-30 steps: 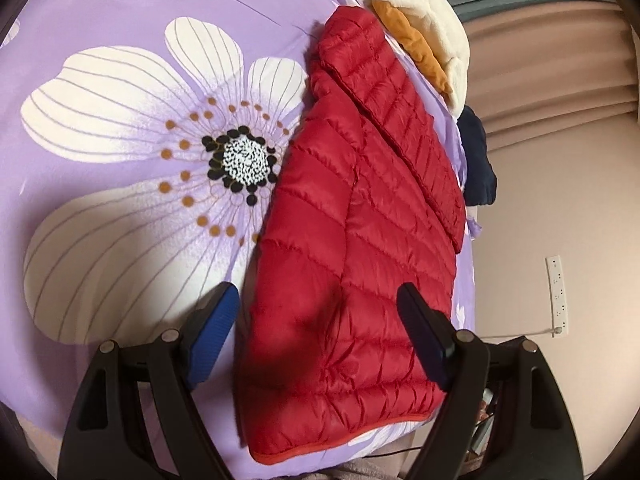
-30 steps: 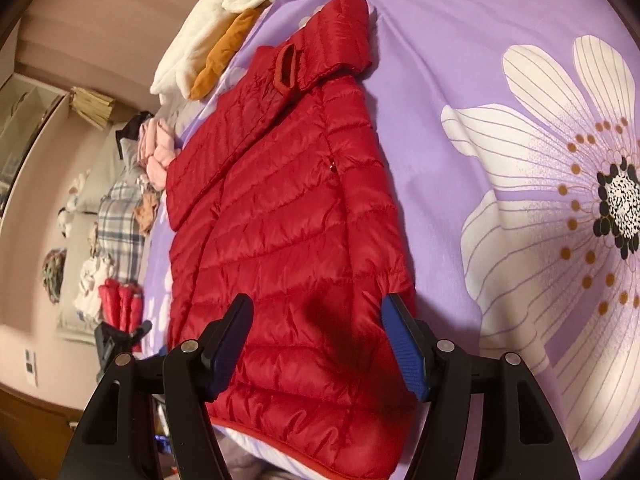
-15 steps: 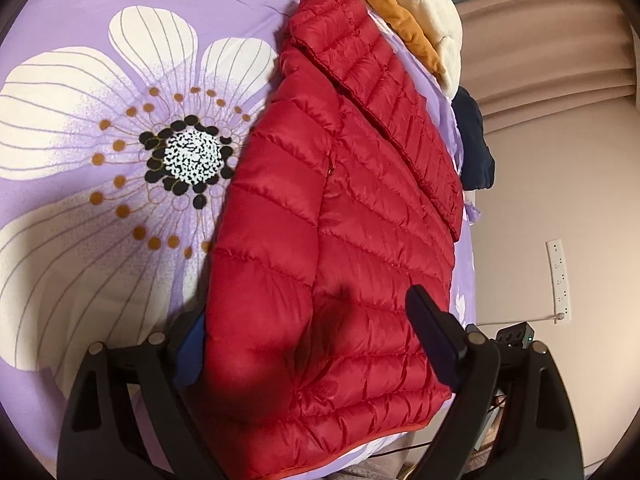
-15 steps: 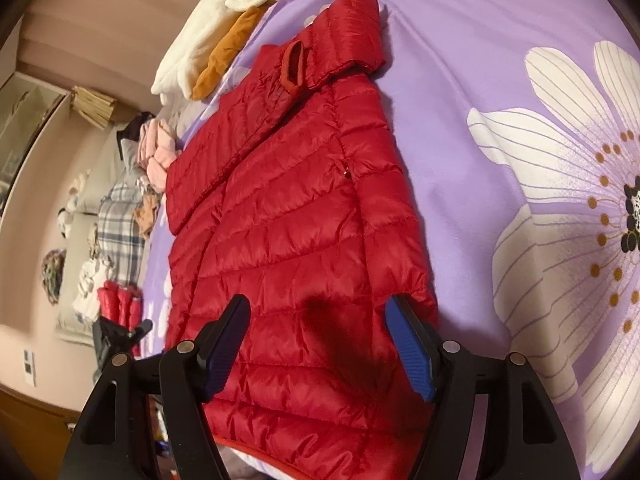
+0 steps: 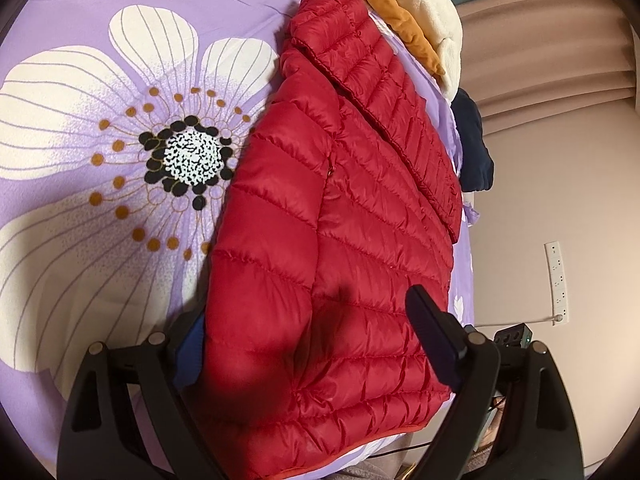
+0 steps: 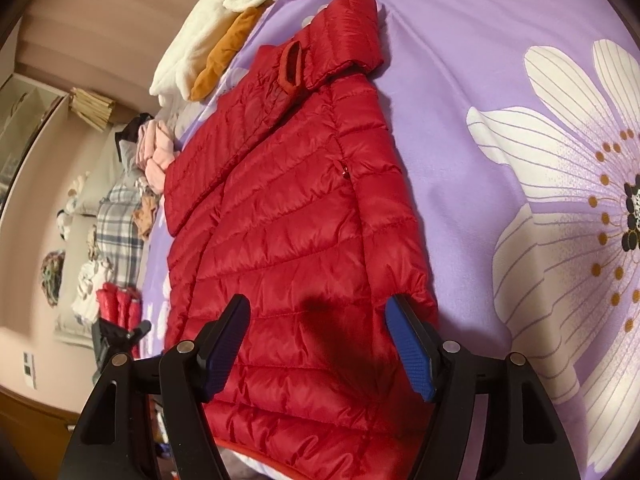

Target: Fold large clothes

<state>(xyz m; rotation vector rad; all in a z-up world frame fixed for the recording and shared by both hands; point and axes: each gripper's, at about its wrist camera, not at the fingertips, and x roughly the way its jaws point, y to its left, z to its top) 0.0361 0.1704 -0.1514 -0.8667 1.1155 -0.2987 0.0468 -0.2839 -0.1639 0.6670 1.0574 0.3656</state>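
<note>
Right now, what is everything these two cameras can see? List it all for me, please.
Puffer jacket: one, red, lying flat on the bed, sleeves folded in.
Bedspread: one, lilac with big white flowers, under the jacket.
Fleece: one, cream, at the bed's far end.
Orange garment: one, tucked against the fleece.
Dark garment: one, navy, at the bed's edge.
Clothes heap: one, pink, plaid and red pieces, beside the bed; number unclear.
Power strip: one, white, on the wall.
Left gripper: one, black with blue pads, open, straddling the jacket's near corner.
Right gripper: one, black with blue pads, open over the jacket's hem.
</note>
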